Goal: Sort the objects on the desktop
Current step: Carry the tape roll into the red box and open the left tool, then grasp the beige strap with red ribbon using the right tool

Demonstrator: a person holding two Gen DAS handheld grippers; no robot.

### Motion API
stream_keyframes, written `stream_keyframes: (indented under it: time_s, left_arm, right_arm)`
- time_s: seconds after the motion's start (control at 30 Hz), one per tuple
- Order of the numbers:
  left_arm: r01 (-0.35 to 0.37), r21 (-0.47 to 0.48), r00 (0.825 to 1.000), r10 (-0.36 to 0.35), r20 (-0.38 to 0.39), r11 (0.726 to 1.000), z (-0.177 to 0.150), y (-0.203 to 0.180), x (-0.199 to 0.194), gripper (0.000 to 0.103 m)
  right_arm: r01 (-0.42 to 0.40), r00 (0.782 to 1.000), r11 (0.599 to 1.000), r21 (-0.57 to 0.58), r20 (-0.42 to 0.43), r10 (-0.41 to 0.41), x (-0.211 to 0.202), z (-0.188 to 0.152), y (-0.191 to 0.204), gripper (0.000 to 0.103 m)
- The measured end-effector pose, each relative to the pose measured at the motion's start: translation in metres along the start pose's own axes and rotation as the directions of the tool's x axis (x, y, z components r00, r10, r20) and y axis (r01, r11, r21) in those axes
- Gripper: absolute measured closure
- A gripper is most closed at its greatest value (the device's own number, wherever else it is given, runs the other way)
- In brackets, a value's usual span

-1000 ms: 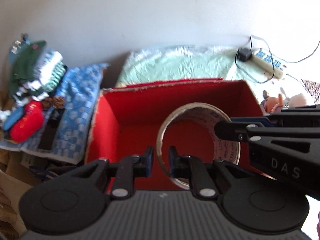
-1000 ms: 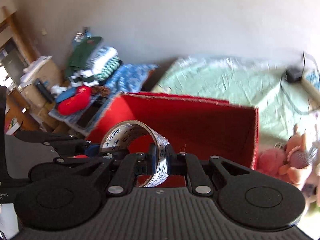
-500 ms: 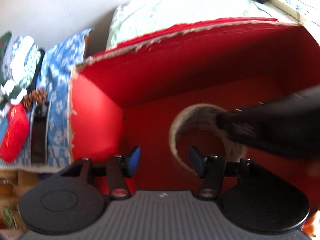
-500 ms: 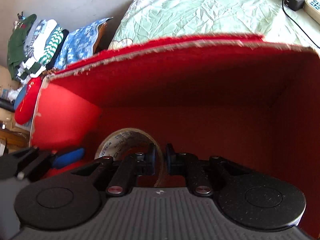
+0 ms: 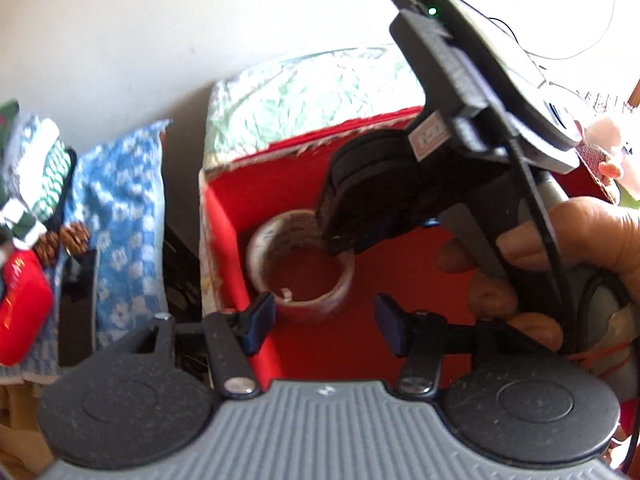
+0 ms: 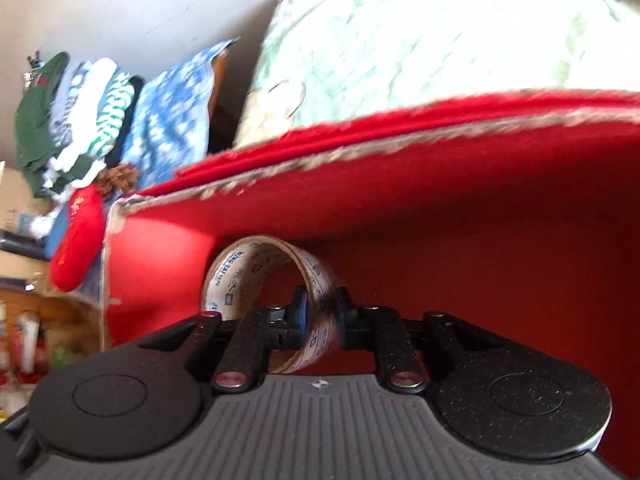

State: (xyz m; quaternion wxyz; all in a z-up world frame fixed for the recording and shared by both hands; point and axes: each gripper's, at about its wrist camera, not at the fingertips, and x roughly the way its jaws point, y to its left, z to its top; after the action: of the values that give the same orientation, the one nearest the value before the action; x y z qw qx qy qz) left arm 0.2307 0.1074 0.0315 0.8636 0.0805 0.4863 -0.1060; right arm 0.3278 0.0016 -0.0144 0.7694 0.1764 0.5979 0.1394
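Note:
A roll of clear packing tape [image 5: 300, 268] with a printed cardboard core is down inside a red box [image 5: 224, 240], near its left wall. My right gripper [image 6: 322, 314] reaches into the box and is shut on the tape [image 6: 256, 276], one finger inside the ring and one outside. In the left wrist view the right gripper's black body [image 5: 400, 184] hangs over the tape from the upper right. My left gripper [image 5: 326, 322] is open and empty above the box's near edge, its blue pads [image 5: 260, 320] apart.
The red box's torn far rim [image 6: 360, 152] shows in the right wrist view. A pale green cloth [image 5: 304, 92] lies behind it. Blue patterned fabric [image 5: 120, 216], folded clothes [image 6: 76, 108], pine cones [image 5: 64, 240] and a red pouch [image 5: 20, 312] lie to the left.
My left gripper let go of the tape, opened and drew back. My right gripper lowered the tape into the red box, still shut on it.

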Motion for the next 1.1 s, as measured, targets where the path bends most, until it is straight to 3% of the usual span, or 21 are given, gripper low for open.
stream_keyframes:
  time_s: [0.1,0.2,0.5,0.57,0.63,0.73,0.9,1.0,1.1]
  left_arm:
    - [0.02,0.008,1.0,-0.02,0.016,1.0,-0.007,-0.001,-0.002,0.045]
    - [0.035,-0.003,0.998,-0.035,0.047,0.999,-0.009,-0.006,-0.006,0.037]
    - [0.052,-0.038,0.985,-0.045,0.166,0.998,-0.013,-0.036,-0.053,0.037]
    - [0.052,-0.043,0.981,-0.042,0.191,0.998,-0.022,-0.045,-0.061,0.031]
    - [0.071,-0.058,0.978,-0.058,0.201,0.996,-0.032,-0.057,-0.068,0.017]
    - [0.103,-0.072,0.975,-0.086,0.206,0.992,-0.05,-0.082,-0.081,0.009]
    - [0.145,-0.065,0.976,-0.132,0.176,0.987,-0.083,-0.137,-0.09,0.015]
    - [0.164,-0.046,0.976,-0.155,0.151,0.985,-0.104,-0.171,-0.09,0.02]
    - [0.193,-0.05,0.977,-0.188,0.098,0.98,-0.123,-0.197,-0.077,0.033]
  right_arm:
    - [-0.026,1.0,0.999,0.046,-0.005,0.027,-0.005,-0.004,-0.009,0.066]
    - [-0.034,0.997,0.998,0.055,0.069,0.03,-0.035,-0.013,-0.017,0.066]
    - [-0.022,0.962,0.992,-0.124,0.267,0.055,-0.144,-0.07,-0.04,0.065]
    - [-0.011,0.95,0.984,-0.176,0.307,0.065,-0.166,-0.089,-0.045,0.065]
    - [0.003,0.934,0.977,-0.214,0.349,0.073,-0.176,-0.107,-0.057,0.065]
    - [0.048,0.916,0.965,-0.258,0.398,0.061,-0.175,-0.138,-0.067,0.062]
    - [0.18,0.898,0.924,-0.337,0.441,-0.014,-0.171,-0.186,-0.084,0.062]
    - [0.216,0.909,0.907,-0.362,0.414,-0.052,-0.166,-0.209,-0.106,0.062]
    - [0.279,0.911,0.89,-0.361,0.392,-0.127,-0.157,-0.226,-0.127,0.063]
